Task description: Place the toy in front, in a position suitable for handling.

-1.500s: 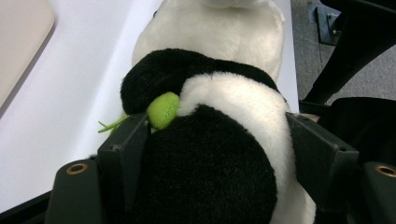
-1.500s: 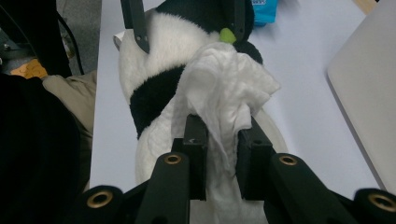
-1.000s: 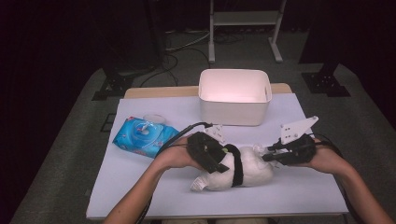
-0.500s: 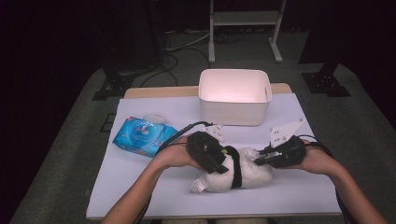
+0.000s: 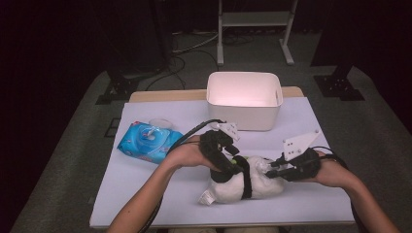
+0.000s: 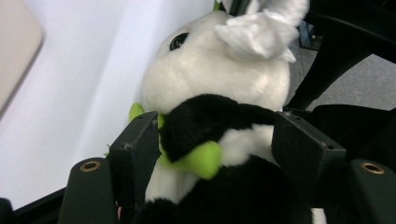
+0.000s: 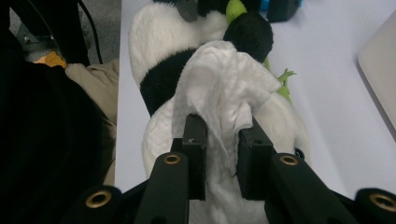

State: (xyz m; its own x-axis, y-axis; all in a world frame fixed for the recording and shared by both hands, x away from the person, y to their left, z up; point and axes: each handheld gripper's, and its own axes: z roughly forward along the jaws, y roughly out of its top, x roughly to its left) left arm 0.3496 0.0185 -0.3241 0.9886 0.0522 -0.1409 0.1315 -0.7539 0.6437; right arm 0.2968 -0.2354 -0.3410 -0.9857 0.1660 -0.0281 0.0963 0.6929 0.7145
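Observation:
A black-and-white plush panda (image 5: 257, 187) lies on its side on the white table (image 5: 145, 194). My left gripper (image 5: 228, 167) reaches over it from the left, and its jaws have just been closing with the plush between them. In the left gripper view the panda (image 6: 215, 79) sits between the pads of that gripper (image 6: 217, 126), by a black arm holding green bamboo. My right gripper (image 5: 272, 170) comes in from the right. It (image 7: 222, 128) is shut on a crumpled white wipe (image 7: 224, 79) that rests on the panda's (image 7: 154, 42) fur.
A white rectangular bin (image 5: 244, 99) stands at the back of the table. A blue pack of wipes (image 5: 148, 141) lies to the left of my left hand. Black cables trail from both grippers. A metal stand and dark floor lie beyond the table.
The right gripper with the wipe has edged a little left and nearer along the plush. The left hand has stayed on the panda.

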